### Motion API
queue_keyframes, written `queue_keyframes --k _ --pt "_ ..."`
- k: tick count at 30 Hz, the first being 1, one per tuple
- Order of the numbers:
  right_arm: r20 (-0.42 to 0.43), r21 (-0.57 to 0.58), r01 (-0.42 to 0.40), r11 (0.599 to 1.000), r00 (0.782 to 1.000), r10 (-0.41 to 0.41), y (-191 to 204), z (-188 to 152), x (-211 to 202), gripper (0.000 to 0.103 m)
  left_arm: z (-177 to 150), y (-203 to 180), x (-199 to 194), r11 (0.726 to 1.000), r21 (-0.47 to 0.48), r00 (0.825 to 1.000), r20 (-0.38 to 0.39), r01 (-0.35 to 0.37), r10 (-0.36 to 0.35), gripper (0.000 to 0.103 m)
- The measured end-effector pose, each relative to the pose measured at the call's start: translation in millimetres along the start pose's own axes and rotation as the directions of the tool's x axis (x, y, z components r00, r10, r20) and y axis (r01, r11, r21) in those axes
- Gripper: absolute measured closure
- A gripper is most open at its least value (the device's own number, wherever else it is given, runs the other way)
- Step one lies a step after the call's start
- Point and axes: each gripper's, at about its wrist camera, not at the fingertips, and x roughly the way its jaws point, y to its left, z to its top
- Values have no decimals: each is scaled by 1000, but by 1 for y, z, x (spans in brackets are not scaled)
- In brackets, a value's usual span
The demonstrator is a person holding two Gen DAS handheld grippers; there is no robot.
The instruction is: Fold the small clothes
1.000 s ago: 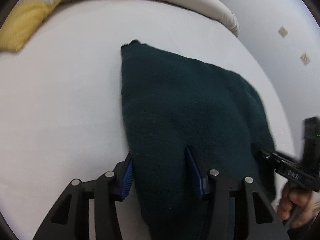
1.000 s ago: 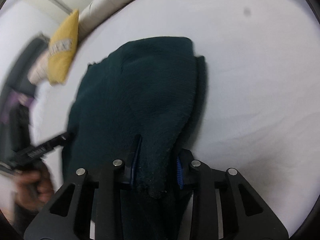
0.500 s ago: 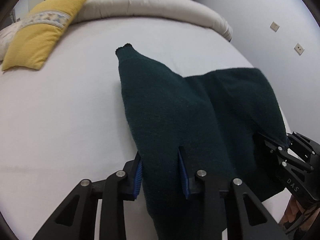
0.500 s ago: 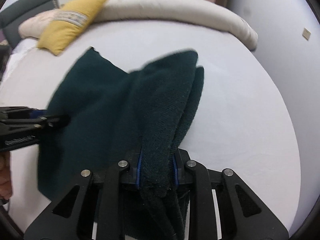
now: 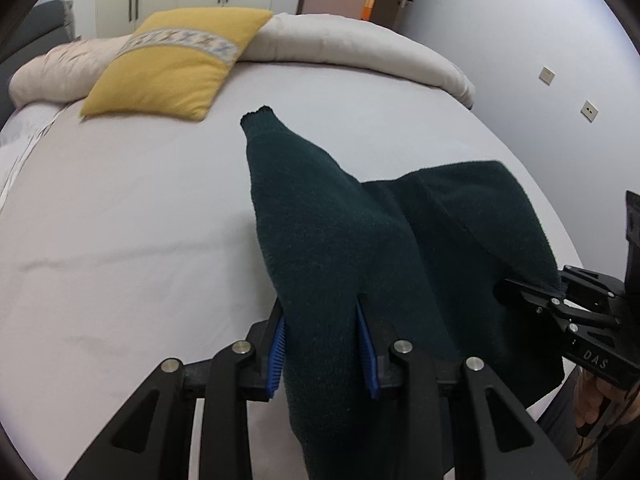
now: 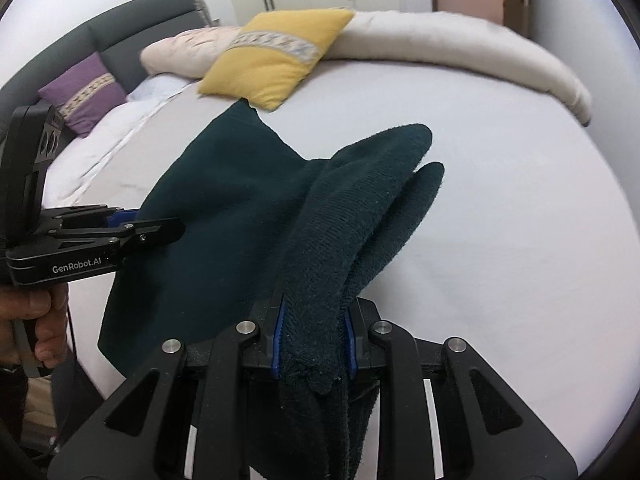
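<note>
while our left tongs (image 5: 325, 342) clamp one bunched edge of the dark green garment (image 5: 344, 248), our right tongs (image 6: 313, 340) pinch another. we hold it lifted over the white bed (image 5: 120, 220), near a yellow pillow (image 5: 176, 66).

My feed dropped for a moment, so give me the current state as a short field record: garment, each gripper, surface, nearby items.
garment: dark green knit, lifted, far end trailing on the bed
left gripper: shut on knit
right gripper: shut on knit
surface: bed, white sheet
nearby: yellow pillow, rolled duvet at the far edge
</note>
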Motion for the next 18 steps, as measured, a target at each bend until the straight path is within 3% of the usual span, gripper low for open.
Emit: queue_keyframes --k 5,7,10,13,16,18 --pt "-46 45 -70 997 996 72 9 -16 31 83 -34 34 7 998 -61 999 -32 -2 0 68" --pt "-81 75 -88 993 992 94 14 -22 61 83 -49 45 29 997 -75 996 -85 -23 17 67" --pt "-154 170 -66 983 984 93 -9 -40 107 81 -66 70 50 991 -136 996 -86 4 -16 58" --pt "-92 359 -215 908 960 263 -48 -58 128 80 -69 77 53 986 -165 997 -67 24 -35 53" --pt "-79 362 -240 901 955 286 -52 -58 137 78 -69 74 55 991 -136 998 -58 -6 -2 46" --pt "-86 363 -237 901 954 286 -50 -55 140 76 -70 85 52 977 -208 996 -56 50 -62 45"
